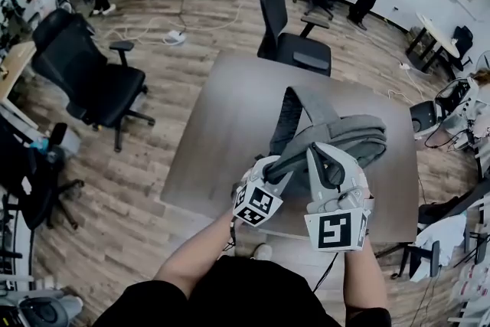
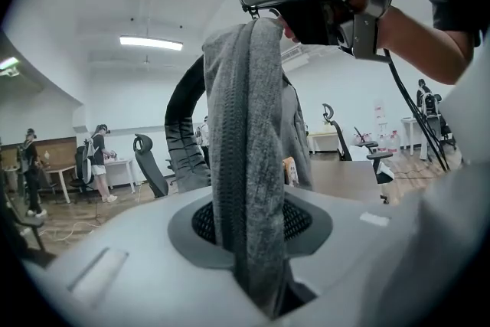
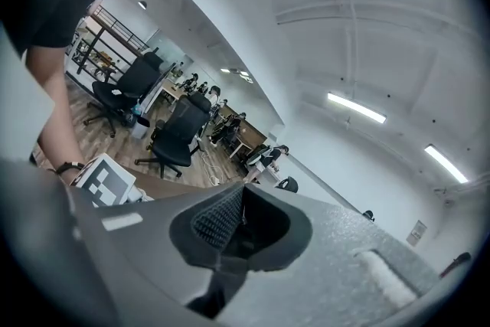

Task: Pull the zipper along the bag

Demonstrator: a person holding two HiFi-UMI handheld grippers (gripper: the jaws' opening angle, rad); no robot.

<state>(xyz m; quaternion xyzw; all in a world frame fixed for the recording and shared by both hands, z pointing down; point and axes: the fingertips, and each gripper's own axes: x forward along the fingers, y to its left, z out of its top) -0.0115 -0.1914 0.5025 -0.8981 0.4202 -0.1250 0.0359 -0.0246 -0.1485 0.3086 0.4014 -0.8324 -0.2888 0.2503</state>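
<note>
Only close-up: bag [image 2: 245, 103] in left tool [image 2: 251, 237].

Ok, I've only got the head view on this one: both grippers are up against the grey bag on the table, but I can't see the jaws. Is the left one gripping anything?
Observer: Yes. The left gripper view shows a fold of the bag running up between the jaws of the left gripper, pinched there.
Operator: And the right?
Observer: In its own view the right gripper has its jaws closed together; what they pinch, if anything, can't be made out.
Operator: Where does it sit?
Observer: Above the left one, tips at the top of that same fold.
</note>
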